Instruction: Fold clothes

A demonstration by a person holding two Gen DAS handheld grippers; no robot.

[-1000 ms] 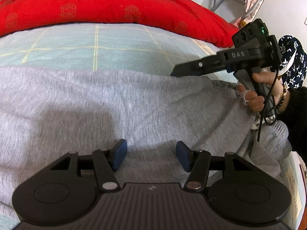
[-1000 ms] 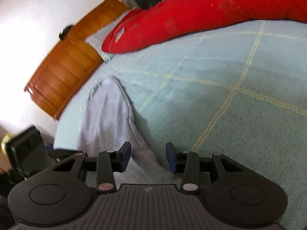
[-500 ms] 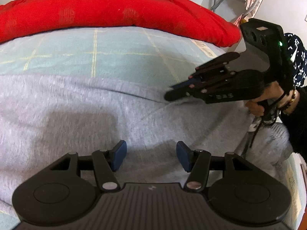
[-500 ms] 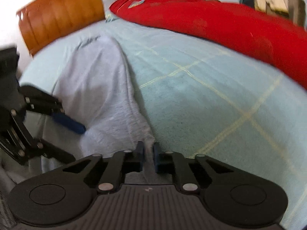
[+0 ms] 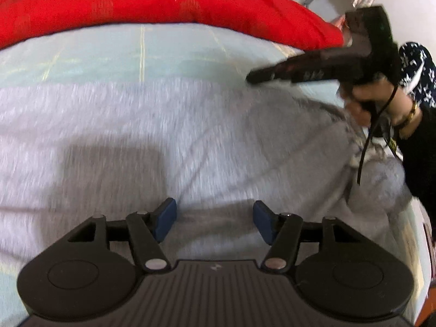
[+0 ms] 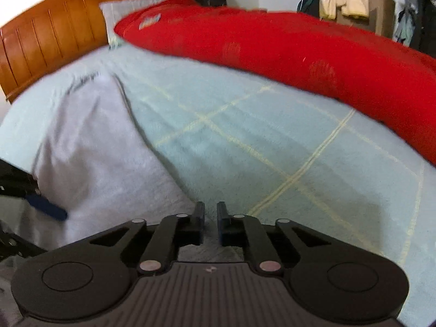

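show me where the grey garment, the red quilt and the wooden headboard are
grey garment [image 5: 169, 136]: left wrist view, on its flat middle.
red quilt [image 6: 299, 46]: right wrist view, on its upper surface.
wooden headboard [image 6: 54, 32]: right wrist view, on its slatted face.

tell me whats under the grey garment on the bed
The grey garment lies spread on a pale green checked bedspread, which shows past its edges. What lies beneath its middle is covered and cannot be seen.
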